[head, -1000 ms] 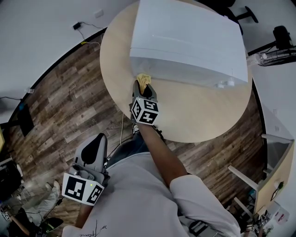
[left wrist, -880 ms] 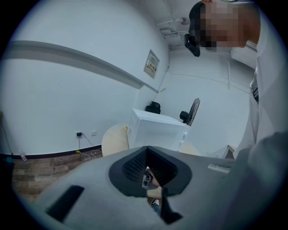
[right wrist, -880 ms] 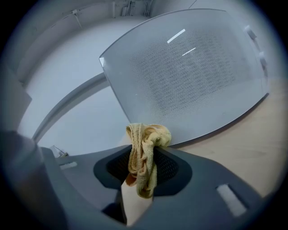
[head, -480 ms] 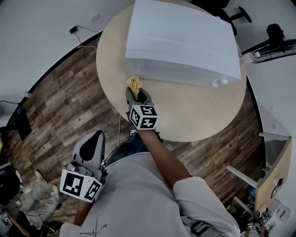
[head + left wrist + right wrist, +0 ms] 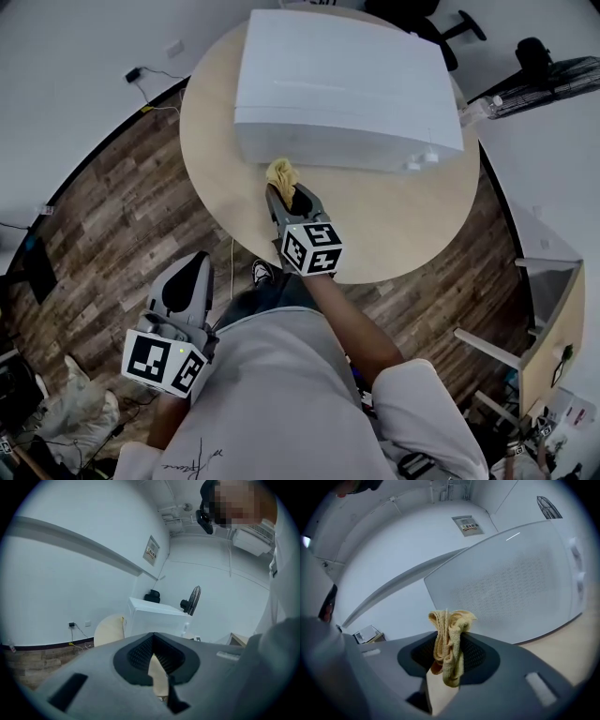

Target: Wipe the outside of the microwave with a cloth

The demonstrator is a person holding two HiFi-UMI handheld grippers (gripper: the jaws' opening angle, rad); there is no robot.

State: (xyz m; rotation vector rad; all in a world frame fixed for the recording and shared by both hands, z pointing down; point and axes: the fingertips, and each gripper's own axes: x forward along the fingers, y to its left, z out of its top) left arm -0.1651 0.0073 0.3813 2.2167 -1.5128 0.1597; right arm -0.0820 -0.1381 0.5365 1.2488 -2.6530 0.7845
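- My right gripper (image 5: 284, 193) is clamped on a crumpled yellow knitted cloth (image 5: 449, 639); the jaws pinch it in the middle, so a bunched tuft sticks out past the tips and a tail hangs down on my side.
- The cloth sits at the near wall of the white box-shaped microwave (image 5: 347, 84), low down and towards that wall's left end as I look down on it.
- In the right gripper view, the wall with its field of fine perforations stands right behind the tuft. I cannot tell whether the cloth presses on it or only sits just beside it.
- The microwave stands on a round pale wooden table (image 5: 403, 225), set towards the far side, with a bare stretch of tabletop between it and me. My right arm reaches over that stretch.
- My left gripper (image 5: 195, 268) has its jaws brought together at the tips with nothing between them.
- It hangs off the table at my left side, well apart from the microwave, over the dark plank floor (image 5: 103, 216).
- The left gripper view looks towards the table and microwave from a distance, with a black standing fan (image 5: 191, 600) behind them against the white wall.
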